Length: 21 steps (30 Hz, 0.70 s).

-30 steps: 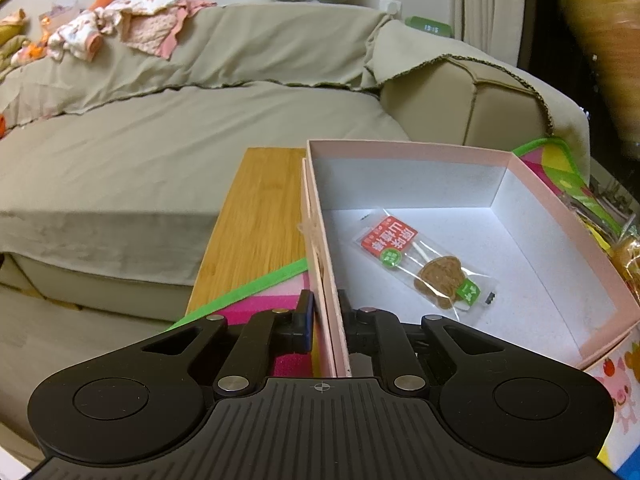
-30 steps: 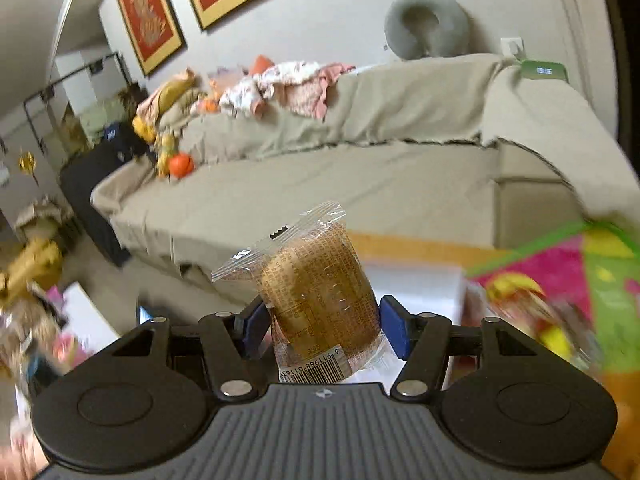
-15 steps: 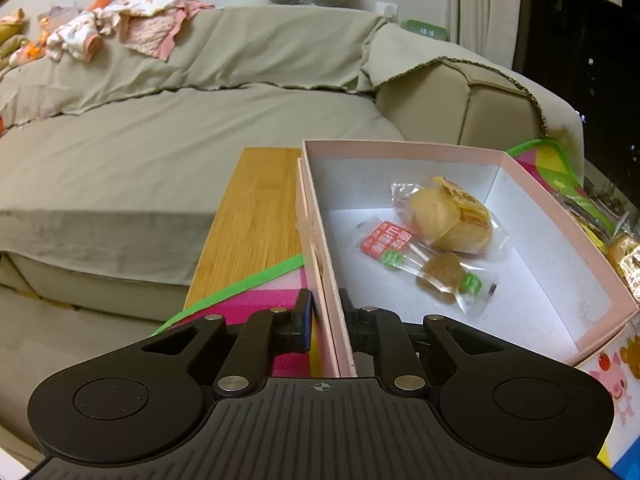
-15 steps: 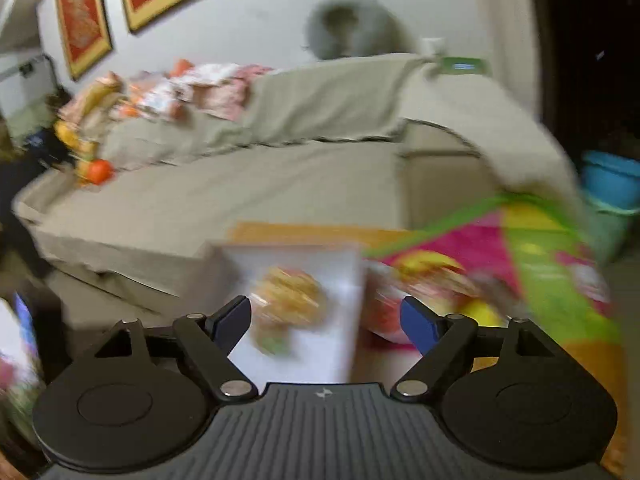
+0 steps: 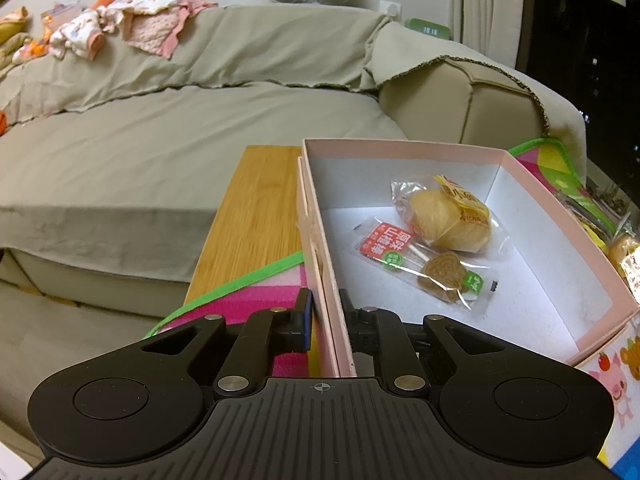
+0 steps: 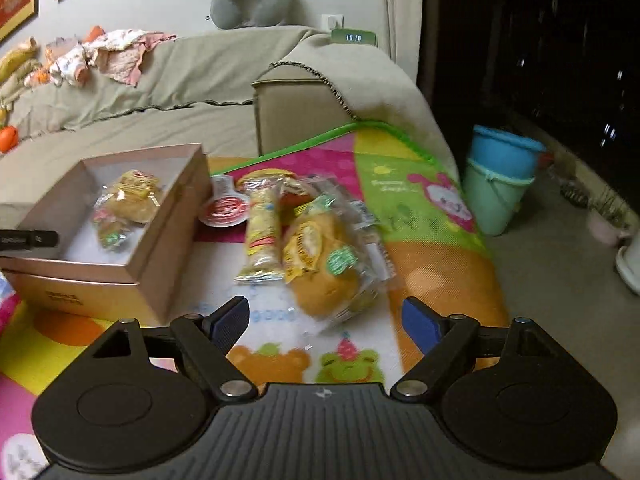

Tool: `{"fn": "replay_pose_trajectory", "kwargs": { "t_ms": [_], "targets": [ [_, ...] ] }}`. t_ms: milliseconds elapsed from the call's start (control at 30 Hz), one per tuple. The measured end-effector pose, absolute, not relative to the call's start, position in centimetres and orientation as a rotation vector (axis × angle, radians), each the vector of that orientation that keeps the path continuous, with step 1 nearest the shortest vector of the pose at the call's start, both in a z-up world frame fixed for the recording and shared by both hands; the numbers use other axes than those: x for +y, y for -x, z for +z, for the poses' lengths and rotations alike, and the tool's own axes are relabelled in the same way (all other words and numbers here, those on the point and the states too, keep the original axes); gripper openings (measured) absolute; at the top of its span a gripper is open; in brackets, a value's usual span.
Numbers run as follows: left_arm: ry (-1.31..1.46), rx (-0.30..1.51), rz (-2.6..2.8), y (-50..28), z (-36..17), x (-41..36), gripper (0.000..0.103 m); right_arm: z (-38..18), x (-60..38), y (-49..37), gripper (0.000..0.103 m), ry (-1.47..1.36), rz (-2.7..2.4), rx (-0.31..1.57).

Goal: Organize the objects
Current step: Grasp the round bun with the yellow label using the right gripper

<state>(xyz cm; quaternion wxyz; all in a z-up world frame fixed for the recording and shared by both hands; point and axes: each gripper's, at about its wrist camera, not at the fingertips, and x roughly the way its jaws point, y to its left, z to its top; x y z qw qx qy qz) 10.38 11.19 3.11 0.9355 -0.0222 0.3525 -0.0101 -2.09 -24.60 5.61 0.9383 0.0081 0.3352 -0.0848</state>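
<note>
My left gripper [image 5: 326, 312] is shut on the near wall of the pink box [image 5: 324, 264]. Inside lie a wrapped bun [image 5: 448, 220] and a red-labelled snack pack [image 5: 424, 264]. The box shows at the left in the right wrist view [image 6: 160, 240] with both snacks inside. My right gripper [image 6: 326, 320] is open and empty, just before a pile of wrapped snacks on the play mat: a large wrapped bun [image 6: 324, 264], a long yellow packet [image 6: 262, 228] and a red-and-white sachet [image 6: 224, 208].
A colourful play mat [image 6: 420, 200] covers the wooden table [image 5: 256, 208]. A covered sofa [image 5: 160, 140] stands behind it. Stacked blue and green buckets [image 6: 500, 176] stand on the floor at the right.
My right gripper let the wrapped bun go into the box, opened, and swung right to face the snack pile. The left gripper kept its hold on the box wall.
</note>
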Motion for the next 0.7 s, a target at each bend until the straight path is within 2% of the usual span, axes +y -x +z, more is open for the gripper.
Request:
{"fn": "replay_pose_trajectory", "kwargs": {
  "t_ms": [233,367,533,633,700],
  "targets": [
    [0.043,0.729,-0.017,-10.3,2.9,11.2,0.014,4.7,-21.1,0.6,0.084,0.317,-0.211,0.583],
    [0.046,0.733,-0.021,-10.2,2.9,11.3,0.014,4.0,-19.9,-1.0,0.083,0.383,-0.149,0.577],
    [0.047,0.734,-0.025,-10.0,2.9,11.3,0.015,3.1,-21.6,-2.7,0.080,0.226,-0.148,0.684],
    [0.051,0.732,-0.024,-10.0,2.9,11.3,0.015,3.0,-24.7,-2.9,0.073,-0.016,-0.110,0.755],
    [0.054,0.731,-0.025,-10.0,2.9,11.3,0.015,2.6,-25.6,-2.8,0.070,-0.062,-0.112,0.766]
  ]
}}
